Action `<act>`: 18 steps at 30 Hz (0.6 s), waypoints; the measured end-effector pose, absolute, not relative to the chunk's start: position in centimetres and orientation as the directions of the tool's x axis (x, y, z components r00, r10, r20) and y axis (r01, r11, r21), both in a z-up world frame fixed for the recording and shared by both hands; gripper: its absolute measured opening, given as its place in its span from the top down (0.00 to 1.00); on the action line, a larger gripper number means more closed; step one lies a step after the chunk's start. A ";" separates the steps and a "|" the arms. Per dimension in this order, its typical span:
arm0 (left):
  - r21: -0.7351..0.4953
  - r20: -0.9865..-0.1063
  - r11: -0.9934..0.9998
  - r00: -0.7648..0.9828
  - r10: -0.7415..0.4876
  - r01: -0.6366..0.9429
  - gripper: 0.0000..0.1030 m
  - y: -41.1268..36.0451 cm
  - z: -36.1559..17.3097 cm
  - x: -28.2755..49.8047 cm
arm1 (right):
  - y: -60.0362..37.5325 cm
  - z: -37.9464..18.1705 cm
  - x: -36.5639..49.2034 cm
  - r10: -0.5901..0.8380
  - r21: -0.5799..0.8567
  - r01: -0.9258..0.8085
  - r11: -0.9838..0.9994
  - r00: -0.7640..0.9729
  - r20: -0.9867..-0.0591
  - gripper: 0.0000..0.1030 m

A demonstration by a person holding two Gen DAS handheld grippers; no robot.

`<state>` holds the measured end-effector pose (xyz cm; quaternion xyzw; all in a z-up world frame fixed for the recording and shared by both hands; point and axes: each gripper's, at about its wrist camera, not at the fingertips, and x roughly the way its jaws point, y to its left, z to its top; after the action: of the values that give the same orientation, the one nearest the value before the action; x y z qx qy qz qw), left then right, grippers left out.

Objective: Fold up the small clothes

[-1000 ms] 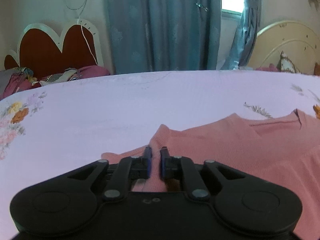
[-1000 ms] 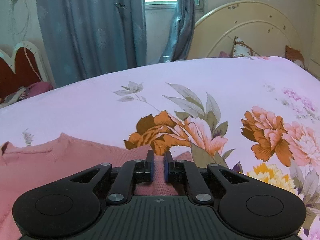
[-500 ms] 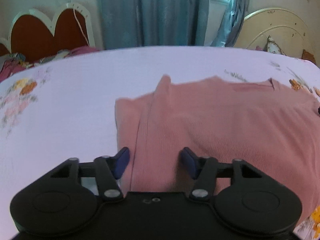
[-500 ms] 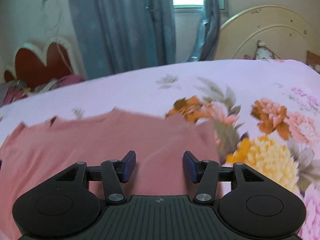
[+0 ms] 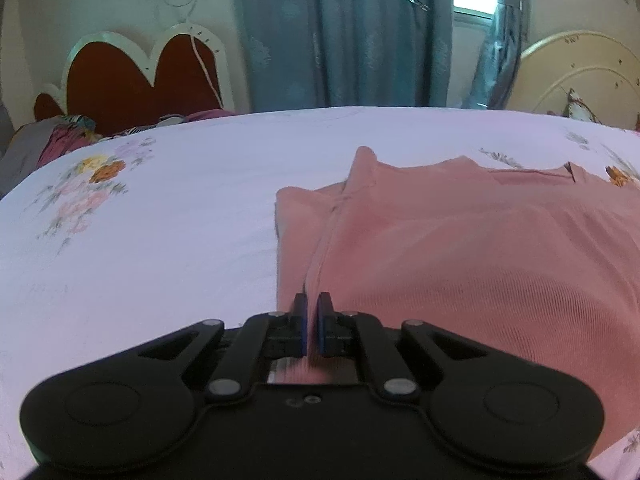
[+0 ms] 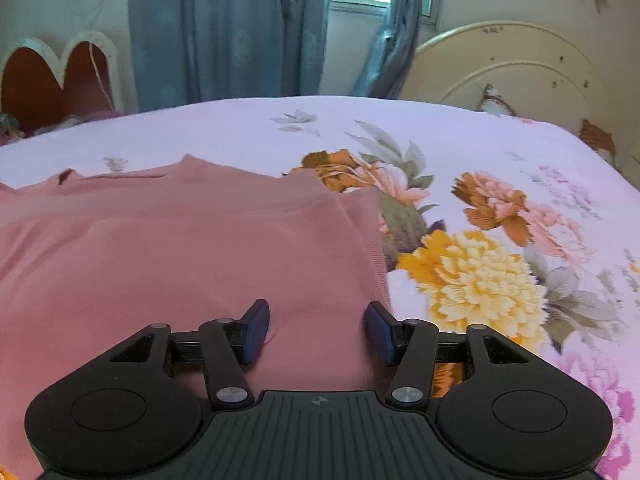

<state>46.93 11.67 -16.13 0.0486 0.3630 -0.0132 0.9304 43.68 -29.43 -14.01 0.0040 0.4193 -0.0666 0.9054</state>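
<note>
My left gripper (image 5: 312, 326) has its fingers pinched on a fold of the one pink top (image 5: 460, 248). My right gripper (image 6: 316, 330) holds its fingers wide over the top's hem, gripping nothing. The top lies flat on the floral bed (image 6: 500, 240). Beyond stand two headboards and blue curtains (image 5: 340, 32).

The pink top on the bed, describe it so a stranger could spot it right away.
Start at the big bed with the floral sheet. The pink top lies flat on it, sleeves folded in. It is the only plain, unpatterned fabric there, ribbed and salmon coloured.
</note>
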 end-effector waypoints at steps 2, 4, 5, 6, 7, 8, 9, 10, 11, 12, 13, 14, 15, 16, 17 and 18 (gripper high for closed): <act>0.095 -0.676 0.993 0.737 0.017 0.064 0.95 11.5 -16.2 47.0 | -29.2 -14.1 43.6 -0.133 -0.063 0.132 0.989 0.634 -0.761 0.49; 0.100 -0.685 0.993 0.728 0.020 0.067 0.94 11.3 -15.9 47.1 | -29.0 -13.3 43.4 -0.132 -0.050 0.146 0.988 0.631 -0.765 0.49; 0.082 -0.683 0.995 0.730 0.010 0.063 0.87 11.4 -15.3 47.1 | -28.9 -12.7 43.1 -0.114 -0.026 0.143 0.989 0.646 -0.755 0.49; 0.066 -0.675 0.996 0.738 0.002 0.058 0.85 11.6 -15.0 46.7 | -28.6 -12.1 42.7 -0.105 -0.022 0.132 0.991 0.660 -0.744 0.49; 0.064 -0.666 0.997 0.746 0.006 0.049 0.81 11.6 -14.5 46.4 | -28.2 -11.7 42.4 -0.103 -0.032 0.119 0.992 0.666 -0.738 0.49; 0.066 -0.653 0.997 0.757 0.013 0.040 0.80 11.6 -13.9 45.9 | -27.8 -11.4 42.1 -0.099 -0.036 0.106 0.994 0.672 -0.734 0.49; 0.056 -0.644 0.997 0.765 0.001 0.046 0.80 11.5 -13.5 45.6 | -27.3 -11.1 41.9 -0.090 -0.030 0.099 0.995 0.674 -0.733 0.49; 0.047 -0.636 0.997 0.772 -0.015 0.058 0.80 11.2 -13.0 45.1 | -26.9 -10.9 41.6 -0.074 -0.017 0.091 0.996 0.676 -0.733 0.49; 0.047 -0.630 0.996 0.776 -0.027 0.073 0.80 10.7 -12.7 44.8 | -26.4 -10.8 41.4 -0.058 -0.006 0.079 0.997 0.676 -0.734 0.49; 0.045 -0.628 0.994 0.777 -0.049 0.100 0.80 9.9 -12.5 44.4 | -25.7 -10.6 41.2 -0.044 0.001 0.066 0.998 0.678 -0.734 0.49; 0.041 -0.626 0.991 0.777 -0.074 0.127 0.80 9.2 -12.5 44.2 | -25.0 -10.6 41.0 -0.030 0.006 0.050 0.999 0.679 -0.734 0.49; 0.037 -0.626 0.988 0.774 -0.094 0.150 0.77 8.4 -12.5 44.1 | -24.0 -10.6 40.9 -0.015 0.007 0.029 1.000 0.679 -0.734 0.49; 0.029 -0.631 0.984 0.767 -0.118 0.176 0.76 7.6 -12.7 44.0 | -23.3 -10.6 40.7 -0.005 0.007 0.015 1.000 0.679 -0.734 0.49; 0.021 -0.637 0.981 0.758 -0.137 0.195 0.76 6.8 -12.9 44.0 | -22.5 -10.7 40.6 0.005 0.005 -0.003 1.000 0.676 -0.737 0.49; 0.021 -0.644 0.977 0.750 -0.150 0.213 0.76 6.1 -13.4 44.0 | -21.9 -10.9 40.5 0.011 0.000 -0.017 1.000 0.673 -0.740 0.49; 0.027 -0.649 0.974 0.745 -0.154 0.225 0.76 5.6 -13.8 44.0 | -21.5 -11.2 40.3 0.007 -0.016 -0.027 1.000 0.670 -0.742 0.49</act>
<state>44.00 5.62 -13.79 0.0517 0.3423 -0.1016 0.9326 40.30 -21.46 -11.24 -0.0127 0.4059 0.0093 0.9138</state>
